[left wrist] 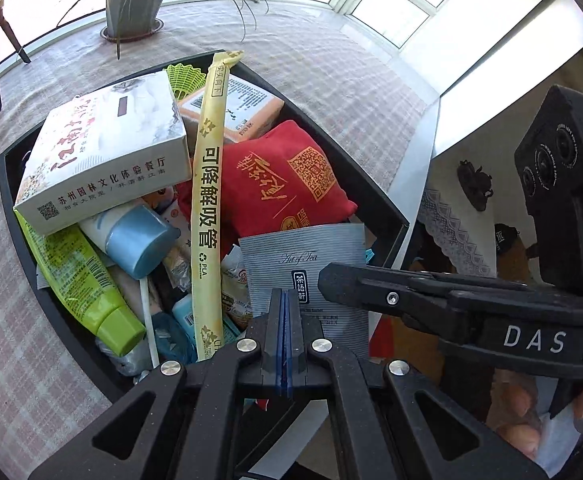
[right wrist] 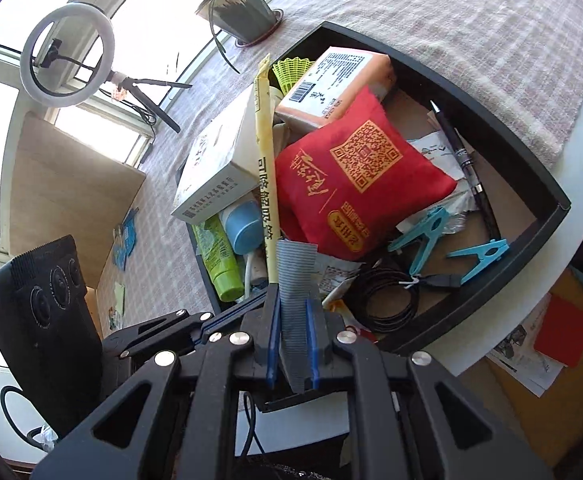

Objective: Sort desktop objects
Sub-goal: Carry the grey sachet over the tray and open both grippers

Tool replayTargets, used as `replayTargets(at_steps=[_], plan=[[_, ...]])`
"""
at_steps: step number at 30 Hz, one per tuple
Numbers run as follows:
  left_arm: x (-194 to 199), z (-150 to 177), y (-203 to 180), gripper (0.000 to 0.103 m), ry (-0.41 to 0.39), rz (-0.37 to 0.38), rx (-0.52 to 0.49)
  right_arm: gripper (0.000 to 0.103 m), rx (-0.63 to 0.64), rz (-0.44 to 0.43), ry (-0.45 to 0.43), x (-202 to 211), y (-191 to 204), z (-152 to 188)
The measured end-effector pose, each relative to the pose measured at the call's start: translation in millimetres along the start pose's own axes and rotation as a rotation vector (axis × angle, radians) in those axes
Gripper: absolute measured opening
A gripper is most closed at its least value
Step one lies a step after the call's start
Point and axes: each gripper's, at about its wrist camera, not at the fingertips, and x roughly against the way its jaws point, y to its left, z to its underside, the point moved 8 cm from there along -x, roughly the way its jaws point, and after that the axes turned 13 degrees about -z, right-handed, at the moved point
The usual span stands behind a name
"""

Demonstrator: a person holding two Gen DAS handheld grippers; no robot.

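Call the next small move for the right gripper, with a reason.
Probably lift straight up. The right gripper is shut on the grey striped foil tea sachet, whose far end lies among clutter in the black rectangular tray, against the red fabric pouch. The left gripper is shut, empty.

The surface [left wrist: 331, 64] wears a woven checked cloth, rough and matt. The tray [right wrist: 503, 136] looks like smooth matt black plastic. In it, the red pouch [right wrist: 355, 176] is soft napped fabric, the yellow straw sleeve [left wrist: 207, 208] matt paper, the blue-capped tube [left wrist: 139, 240] glossy plastic, and the clips [right wrist: 423, 236] smooth blue plastic.
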Motion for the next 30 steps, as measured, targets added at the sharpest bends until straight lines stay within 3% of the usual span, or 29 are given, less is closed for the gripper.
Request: replayTargets(at_steps=[6,10,19,22,27,30], plan=[[-1.8,-2.0,0.1,0.000,-0.005,-0.013,0.005,0.017,0.074,0.090,-0.040,20.9,-16.0,-13.4],[2.3,-2.3,12.2,0.000,-0.014,-0.032,0.028,0.021,0.089,0.094,-0.027,20.1,-12.9,-11.2],[23.1,8.8,56.0,0.000,-0.035,-0.104,0.080,0.035,0.213,0.189,-0.040,10.2,20.9,-3.4],[34.0,12.6,71.7,0.001,-0.057,-0.148,0.093,0.044,0.281,0.230,-0.063,8.5,39.5,-2.0],[56.3,16.4,99.5,0.015,-0.107,-0.218,0.129,0.051,0.374,0.255,-0.103,4.4,73.2,-1.5],[71.6,19.4,118.1,0.033,-0.144,-0.271,0.146,0.052,0.431,0.274,-0.117,-1.2,92.8,-1.5]])
